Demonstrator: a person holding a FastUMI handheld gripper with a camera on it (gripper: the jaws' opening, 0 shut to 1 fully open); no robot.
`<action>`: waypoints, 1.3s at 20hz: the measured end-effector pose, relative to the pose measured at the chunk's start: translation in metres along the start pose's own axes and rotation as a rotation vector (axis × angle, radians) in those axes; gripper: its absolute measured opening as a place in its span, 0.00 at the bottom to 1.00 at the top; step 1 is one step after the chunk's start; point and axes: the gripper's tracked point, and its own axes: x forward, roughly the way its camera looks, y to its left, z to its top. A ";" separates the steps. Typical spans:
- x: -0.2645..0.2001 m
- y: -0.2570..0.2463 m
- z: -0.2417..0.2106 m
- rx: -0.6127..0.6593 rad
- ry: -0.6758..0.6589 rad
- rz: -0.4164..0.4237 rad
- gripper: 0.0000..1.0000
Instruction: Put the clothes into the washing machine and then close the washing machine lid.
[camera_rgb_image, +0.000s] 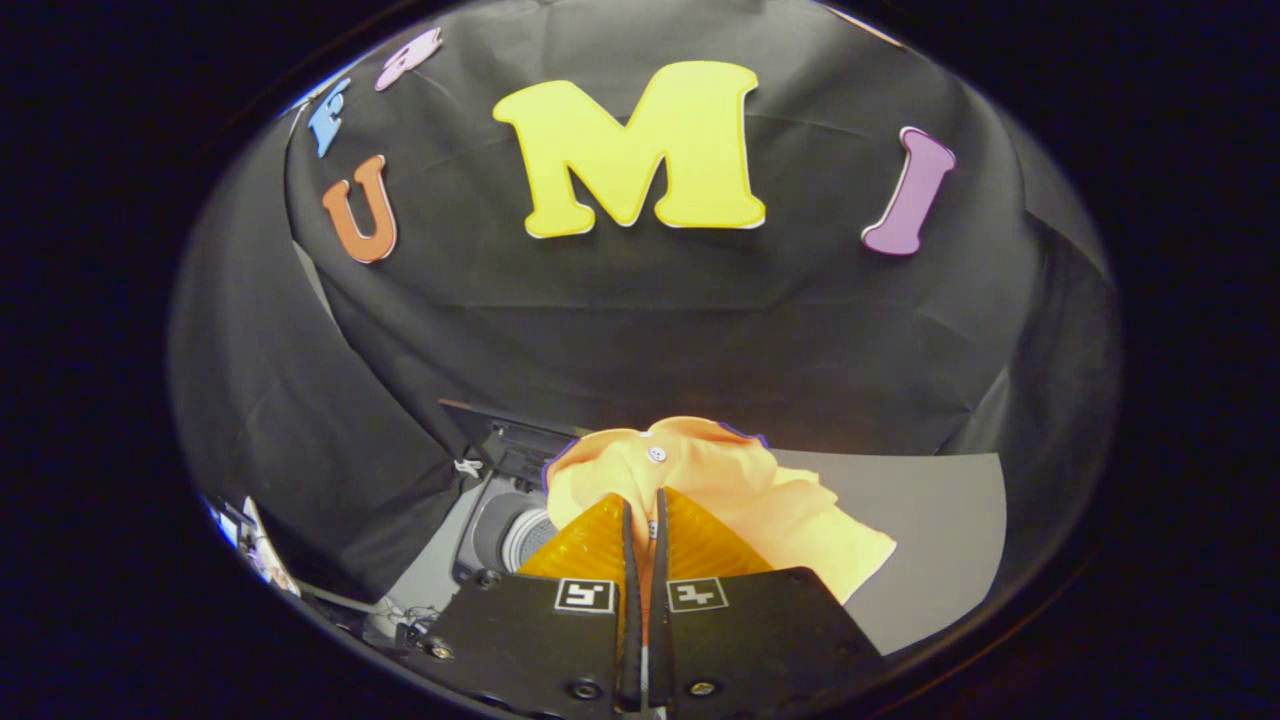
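Note:
An orange garment (720, 490) with a white button and a dark-trimmed collar hangs from my gripper (644, 505). Both fingers are pressed together on its cloth, and the garment bunches just ahead of and to the right of the fingertips. Below and to the left of the fingers lies the small washing machine (500, 520), grey with a round ribbed drum opening (527, 540) facing up and a dark raised lid (515, 440) behind it. The garment is held above the machine's right side, and part of the machine is hidden behind the fingers.
A grey tabletop (930, 530) spreads to the right beyond the garment. Black cloth walls stand close behind and at the left. Cables and small clutter (400, 610) lie at the table's near left edge.

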 end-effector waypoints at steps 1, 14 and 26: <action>0.002 0.006 0.000 -0.006 0.001 0.007 0.06; 0.043 0.079 -0.013 -0.043 0.041 0.099 0.06; 0.137 0.129 -0.077 -0.058 0.135 0.121 0.06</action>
